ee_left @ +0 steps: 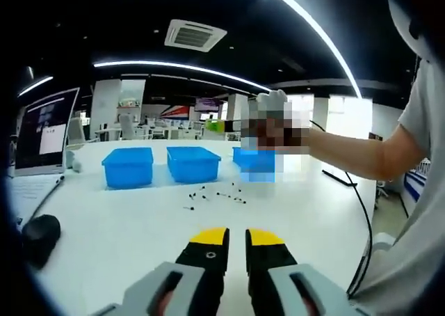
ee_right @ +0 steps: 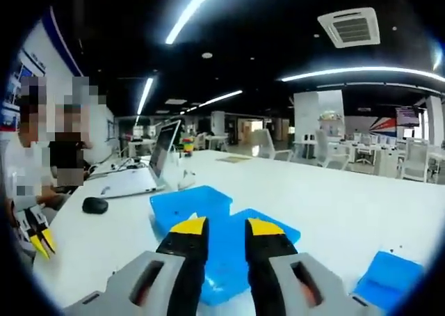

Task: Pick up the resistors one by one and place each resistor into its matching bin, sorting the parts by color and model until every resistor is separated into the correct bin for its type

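Nothing picked yet: my left gripper [ee_left: 236,238] and right gripper [ee_right: 227,227] both narrowly parted, empty. Next: reach resistors [ee_left: 215,194] before the bins [ee_left: 192,163].

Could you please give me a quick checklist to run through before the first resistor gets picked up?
1. Resistors reachable on the white table, lying loose before the bins: ok.
2. Three blue bins upright and open: ok.
3. Left gripper empty, jaws slightly apart: ok.
4. Right gripper empty, hovering over a bin, jaws apart: ok.
5. Bins empty: cannot tell.
6. Resistor colours and models readable: cannot tell, too small.
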